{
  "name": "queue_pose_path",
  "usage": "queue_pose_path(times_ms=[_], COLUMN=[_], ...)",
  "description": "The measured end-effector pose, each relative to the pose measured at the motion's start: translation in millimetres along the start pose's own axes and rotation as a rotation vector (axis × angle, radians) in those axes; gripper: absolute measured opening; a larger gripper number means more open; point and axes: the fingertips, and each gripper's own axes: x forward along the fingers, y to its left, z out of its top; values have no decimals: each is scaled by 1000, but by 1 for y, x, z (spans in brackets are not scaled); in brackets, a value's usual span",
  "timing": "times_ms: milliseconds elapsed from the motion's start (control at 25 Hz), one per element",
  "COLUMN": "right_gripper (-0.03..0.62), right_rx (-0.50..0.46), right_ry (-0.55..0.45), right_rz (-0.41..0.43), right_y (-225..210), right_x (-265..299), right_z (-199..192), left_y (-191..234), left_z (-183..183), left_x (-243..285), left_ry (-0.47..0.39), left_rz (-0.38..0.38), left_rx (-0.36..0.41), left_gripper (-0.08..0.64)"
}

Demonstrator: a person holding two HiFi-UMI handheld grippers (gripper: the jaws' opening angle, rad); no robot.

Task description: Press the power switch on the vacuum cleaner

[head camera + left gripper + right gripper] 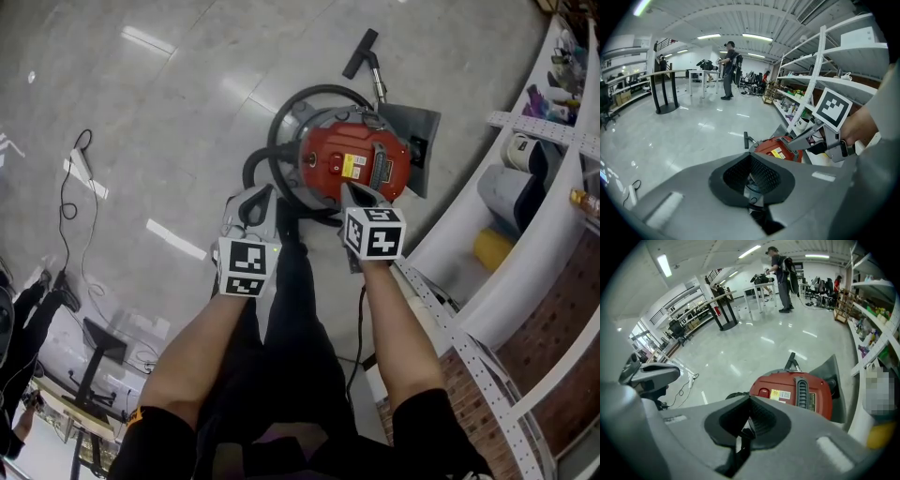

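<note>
The red vacuum cleaner [354,161] stands on the shiny floor ahead of me, also seen in the right gripper view [797,392] and the left gripper view [780,149]. A small red power switch [764,393] sits on its top near the left end, beside a yellow label. My right gripper [361,195] [750,397] hovers shut just short of the vacuum's near edge, holding nothing. My left gripper [255,199] [751,154] is shut and empty, to the left of the vacuum over the hose.
A black hose [281,122] loops round the vacuum's left side, and its floor nozzle [361,52] lies beyond. A grey panel [419,131] lies under the far right. White shelves [525,216] with goods run close along the right. A thin cable [67,192] trails on the floor at left.
</note>
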Motion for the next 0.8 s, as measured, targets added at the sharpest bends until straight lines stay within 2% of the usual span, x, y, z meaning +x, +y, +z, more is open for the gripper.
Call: queue_pose_path(times_ms=[360,800], right_gripper=[-8,-8], right_rx=[6,-43], right_ry=[79,188], right_rz=[-23,-37], right_y=[-12,-27], right_x=[48,82], right_z=[-13,-23], left_y=[3,12], left_z=[-25,-33], left_x=[41,54], left_ry=[78,101], left_rz=[-28,-25], left_rx=[18,-2], left_gripper=[12,12])
